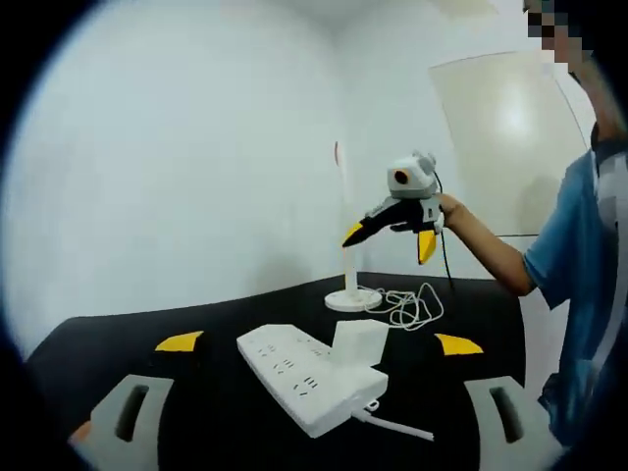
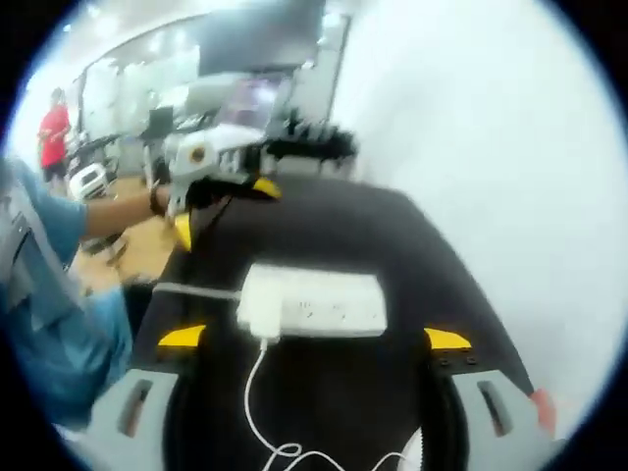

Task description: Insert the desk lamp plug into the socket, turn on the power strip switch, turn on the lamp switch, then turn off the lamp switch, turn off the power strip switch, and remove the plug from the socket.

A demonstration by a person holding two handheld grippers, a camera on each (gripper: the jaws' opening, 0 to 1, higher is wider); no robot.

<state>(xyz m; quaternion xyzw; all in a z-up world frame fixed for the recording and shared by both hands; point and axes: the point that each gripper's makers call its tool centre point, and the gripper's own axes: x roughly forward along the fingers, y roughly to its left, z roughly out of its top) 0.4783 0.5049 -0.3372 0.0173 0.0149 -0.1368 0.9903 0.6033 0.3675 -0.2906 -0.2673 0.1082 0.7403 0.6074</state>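
Left tongs (image 1: 319,343): spread wide and empty, yellow tips low over the black tabletop (image 1: 206,412), one to each side of the power strip; I'd say they hang back so the strip stays square in front of them.
Right tongs (image 2: 314,340): also spread and empty in their own view, tips flanking the strip from the opposite end; seen from the left tongs they are raised in the air (image 1: 392,231), beyond the strip and near the lamp's stem, gripped by the person's hand (image 1: 449,208).
Power strip (image 1: 309,376): white, lying flat between both pairs of tongs and just ahead of each, clear of the tips.
Plug (image 1: 360,342): a white block seated on the strip at the end nearest the right tongs, so the lamp looks plugged in; whether the strip's switch is on I cannot tell.
Cord (image 1: 412,306): runs from the plug toward the right tongs and lies coiled beside the lamp's base.
Lamp (image 1: 348,285): white, upright on a round base, beyond the strip from the left tongs; head blurred, so lit or unlit I cannot say.
Likely step: a switch, judging by the seated plug and the raised right tongs.
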